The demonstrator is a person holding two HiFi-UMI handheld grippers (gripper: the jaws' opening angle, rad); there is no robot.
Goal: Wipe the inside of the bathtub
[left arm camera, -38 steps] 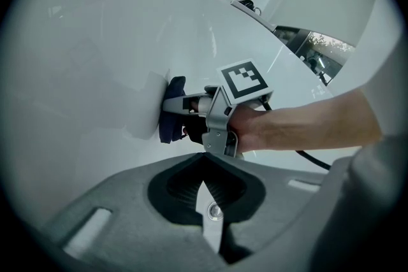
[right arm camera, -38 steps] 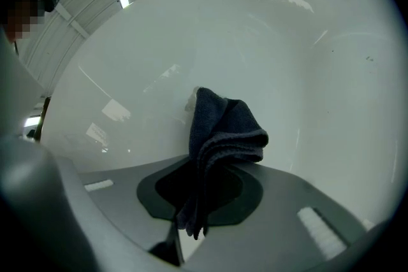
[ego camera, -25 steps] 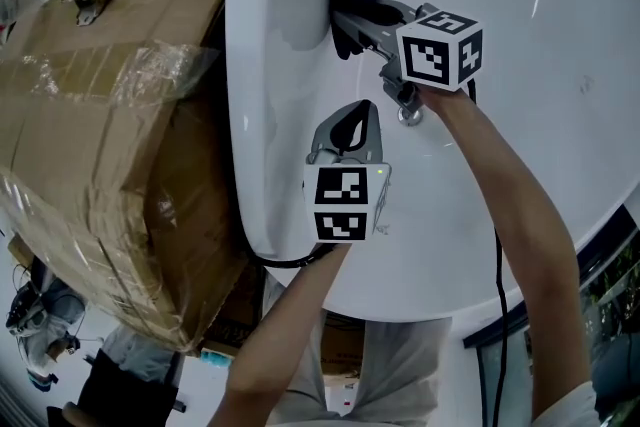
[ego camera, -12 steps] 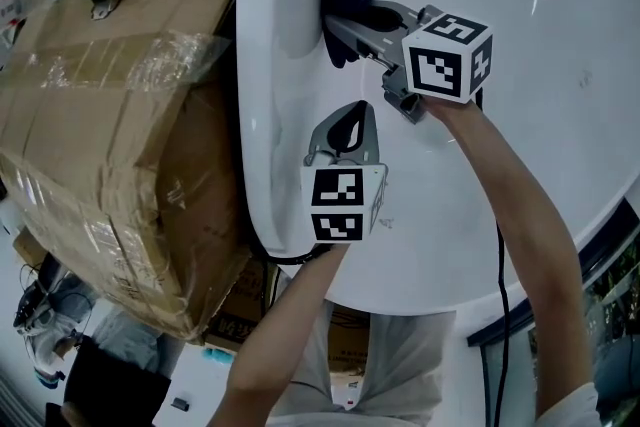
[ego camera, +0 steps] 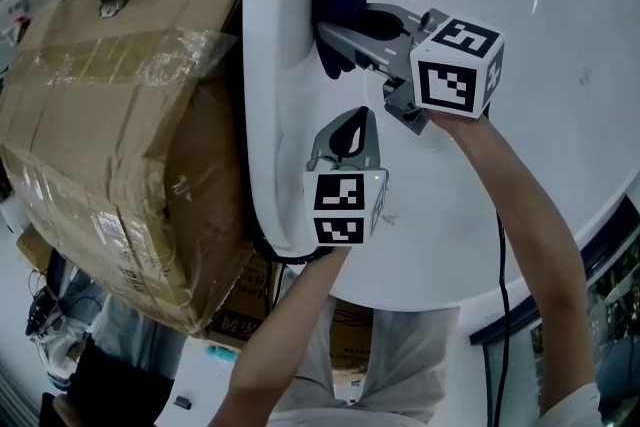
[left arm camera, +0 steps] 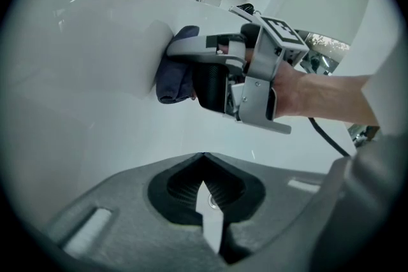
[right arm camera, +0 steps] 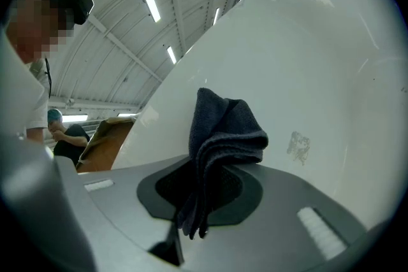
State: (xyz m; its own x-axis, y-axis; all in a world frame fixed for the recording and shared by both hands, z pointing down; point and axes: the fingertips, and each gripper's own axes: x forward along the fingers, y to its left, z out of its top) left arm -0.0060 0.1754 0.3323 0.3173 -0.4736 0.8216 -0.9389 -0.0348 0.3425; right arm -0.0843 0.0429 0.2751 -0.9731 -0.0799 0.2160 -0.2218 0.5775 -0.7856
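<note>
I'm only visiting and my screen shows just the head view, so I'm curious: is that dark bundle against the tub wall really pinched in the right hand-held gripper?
Observer: Yes. The right gripper view shows the right hand-held gripper with its jaws shut on a folded dark cloth.
Operator: Is the other one carrying anything?
Observer: No. In the left gripper view, the left hand-held gripper has its jaw tips together with nothing between them.
Operator: Is the tub spotless there?
Observer: Not quite. The right gripper view shows a faint greyish mark on the bathtub wall, beside the cloth.
</note>
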